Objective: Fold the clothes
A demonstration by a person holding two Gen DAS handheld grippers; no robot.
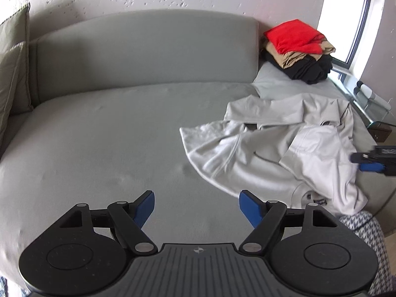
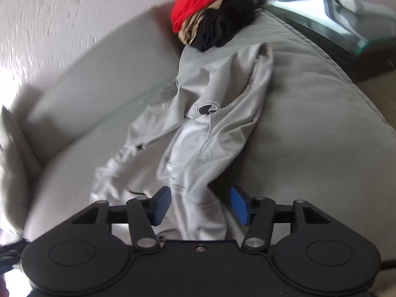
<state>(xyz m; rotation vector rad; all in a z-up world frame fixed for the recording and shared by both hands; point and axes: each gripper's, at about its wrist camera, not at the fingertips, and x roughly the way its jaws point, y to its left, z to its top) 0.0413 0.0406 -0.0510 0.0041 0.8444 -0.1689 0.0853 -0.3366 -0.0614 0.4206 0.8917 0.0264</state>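
Blurring from motion smears the whole right wrist view, so the wall texture and the far pile are hard to read there, and something dark at that view's bottom left edge cannot be made out. In the left wrist view the olive cushion (image 1: 13, 59) is cut off by the left border, and the right claw (image 1: 368, 163) shows only as a dark tip with a blue pad at the right edge.

The left claw (image 1: 196, 206) stands wide, its blue pads (image 1: 146, 210) well apart over the bare grey sofa seat (image 1: 99, 136), holding and touching nothing. The pale grey jacket (image 1: 279, 148) lies crumpled on the right part of the seat, well right of this claw, its lower hem spilling toward the seat's front edge.

The right claw (image 2: 201, 204) stands about half open. A fold of the jacket (image 2: 198, 128) runs up between its pads (image 2: 162, 204), but neither pad visibly presses on the cloth.

Behind the jacket, in the sofa's back right corner, sits a folded stack (image 1: 299, 49): red on top, tan below, black at the bottom. Right of it come a bright window (image 1: 346, 12) and a glass side table (image 1: 371, 104). A houndstooth cloth (image 1: 366, 237) shows at the lower right.
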